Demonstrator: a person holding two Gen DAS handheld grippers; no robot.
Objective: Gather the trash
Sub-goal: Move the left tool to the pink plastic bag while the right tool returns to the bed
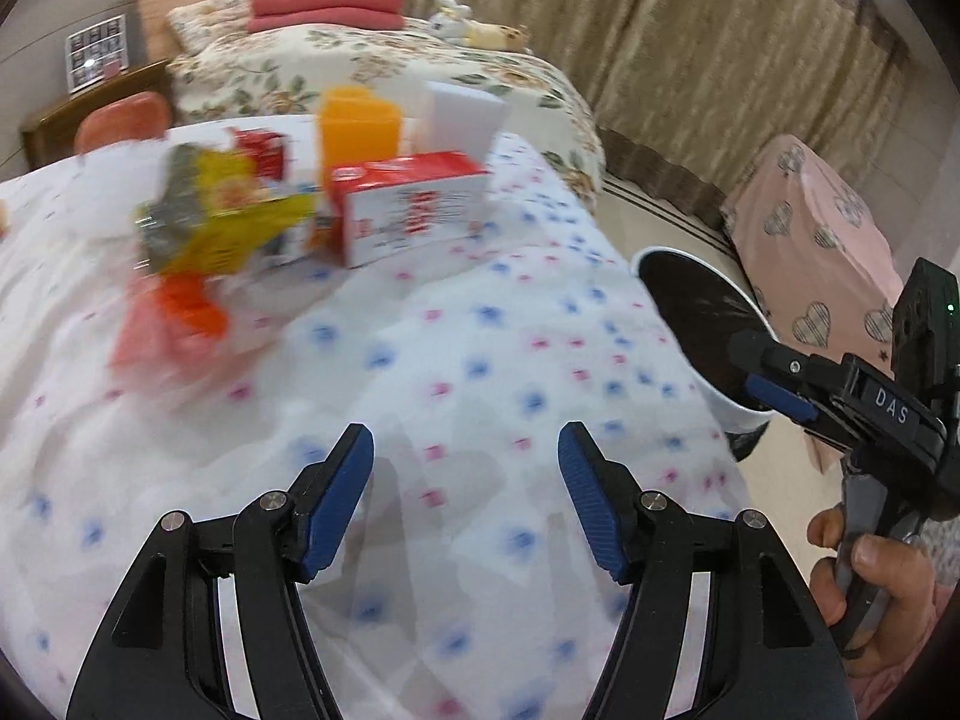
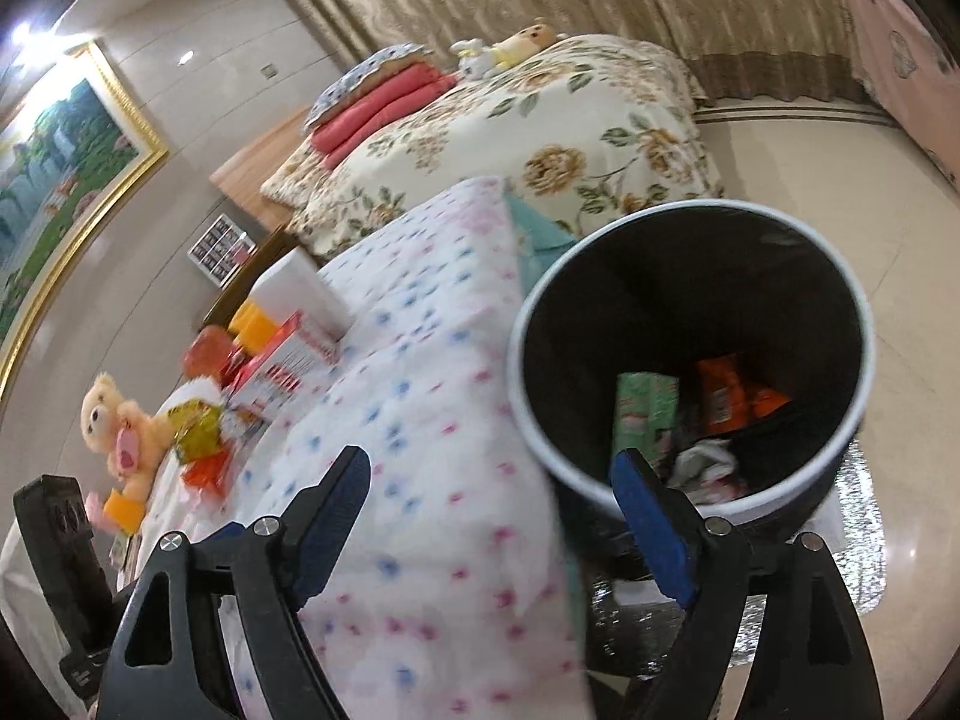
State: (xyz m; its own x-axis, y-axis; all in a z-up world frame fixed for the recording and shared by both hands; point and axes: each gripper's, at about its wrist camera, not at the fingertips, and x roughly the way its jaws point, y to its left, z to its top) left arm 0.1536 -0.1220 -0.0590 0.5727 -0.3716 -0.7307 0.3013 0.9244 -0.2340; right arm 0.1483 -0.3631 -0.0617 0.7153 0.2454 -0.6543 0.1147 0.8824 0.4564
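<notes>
In the left wrist view, the left gripper (image 1: 465, 462) was seen at the bottom centre of the frame, its blue-padded jaws spread wide with nothing between them, above a white cloth (image 1: 420, 372) dotted with blue and pink. The trash lay in a blurred cluster at the upper left of that frame: a yellow wrapper (image 1: 204, 222), an orange wrapper (image 1: 189, 300) just below it, and a red and white box (image 1: 414, 210) to their right, with an orange container (image 1: 359, 123) and a white block (image 1: 462, 120) behind the box. At the right edge, the right gripper (image 1: 757, 367) was shown in a hand (image 1: 870, 576), its tips over the mouth of the bin (image 1: 672, 276); from this angle its jaws could not be judged. In the right wrist view, the right gripper (image 2: 492, 474) was seen released, jaws apart and empty, at the bottom of the frame. The bin (image 2: 864, 324), white-rimmed and lined in black, filled the right centre beside the cloth's edge, and an orange packet (image 2: 729, 396), a green packet (image 2: 645, 402) and crumpled white scraps (image 2: 702, 459) were seen inside it. A plush bear (image 2: 120, 420) lay at the left.
</notes>
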